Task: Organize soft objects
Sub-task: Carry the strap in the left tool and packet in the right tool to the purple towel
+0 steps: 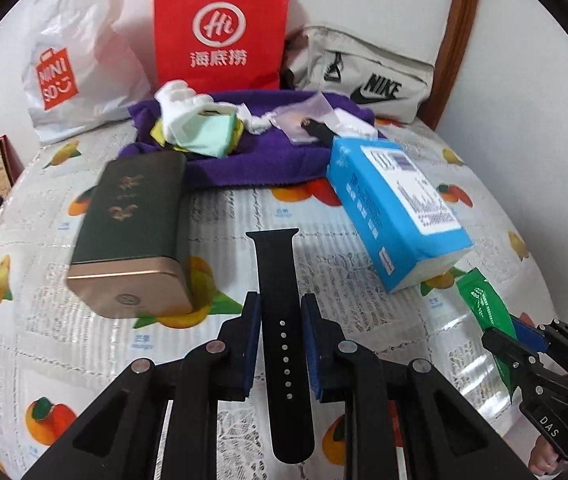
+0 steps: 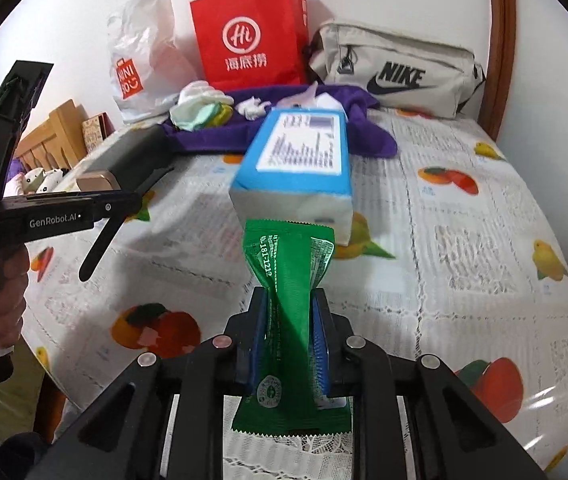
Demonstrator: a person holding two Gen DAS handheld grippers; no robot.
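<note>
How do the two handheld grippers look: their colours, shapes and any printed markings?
Both are black, with angular linkage arms, silver pivot pins and blue finger pads. The left gripper shows "GenRobot.AI" in white on its side in the right wrist view; the right gripper shows "DAS" in the left wrist view.

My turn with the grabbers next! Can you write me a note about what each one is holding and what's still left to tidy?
Left gripper: shut on the black rubber watch strap, lifted off the table.
Right gripper: shut on the green foil sachet, also lifted.
On the fruit-print tablecloth: blue tissue pack, dark green tin with gold base, purple towel with pale socks heaped on it.
At the back: red paper bag, white plastic bag, grey Nike pouch.
Done: two items picked up. Left: put them away, then towel, socks, tissues.
</note>
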